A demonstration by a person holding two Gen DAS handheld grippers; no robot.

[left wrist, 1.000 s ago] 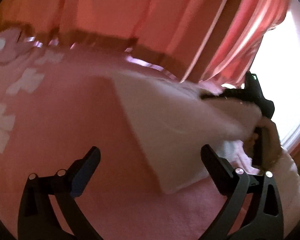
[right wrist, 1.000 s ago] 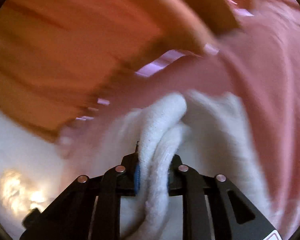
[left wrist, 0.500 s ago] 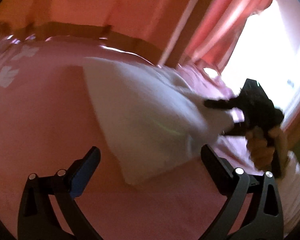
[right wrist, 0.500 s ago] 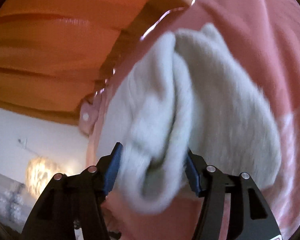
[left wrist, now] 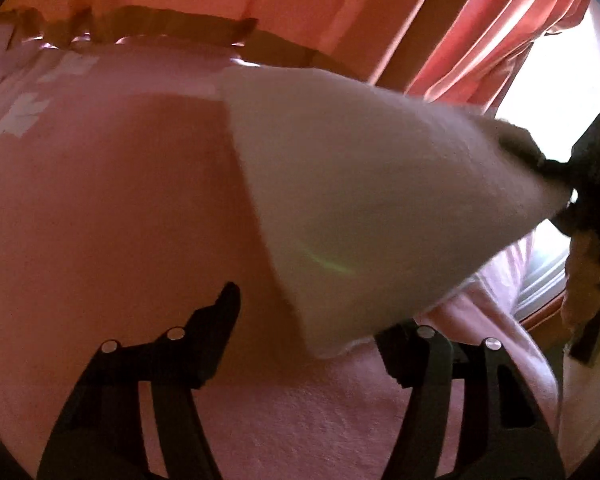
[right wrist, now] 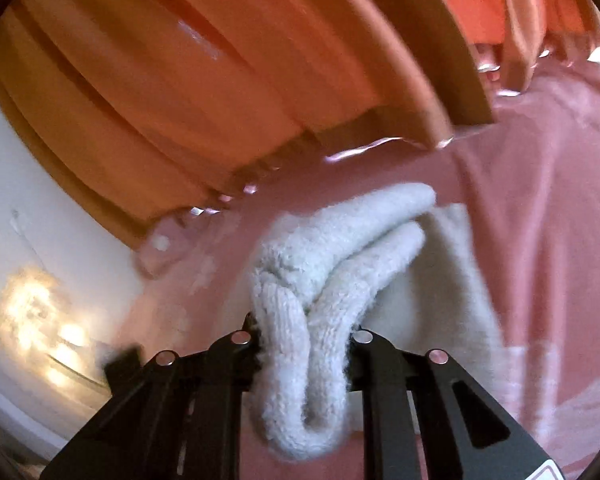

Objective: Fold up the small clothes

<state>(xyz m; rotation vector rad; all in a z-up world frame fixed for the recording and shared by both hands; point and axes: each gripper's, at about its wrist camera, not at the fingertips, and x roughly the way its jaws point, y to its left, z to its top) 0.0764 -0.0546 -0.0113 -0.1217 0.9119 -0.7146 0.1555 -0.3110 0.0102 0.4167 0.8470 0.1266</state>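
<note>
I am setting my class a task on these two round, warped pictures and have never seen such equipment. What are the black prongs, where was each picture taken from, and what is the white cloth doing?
No robot here: a person holds a two-fingered gripper in each hand, each carrying a wide-angle camera looking along its fingers. One view looks out from the left gripper, whose jaws are closing around a corner of the white cloth without pinching it yet. The other looks out from the right gripper, its jaws closing on a bunched fold of that cloth, lifting one end. Underneath lies a pink bed cover.

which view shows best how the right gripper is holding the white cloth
The right wrist view: the right gripper closes on a bunched fold of the white cloth. The left wrist view shows only the gripper's dark silhouette at the cloth's corner.
</note>
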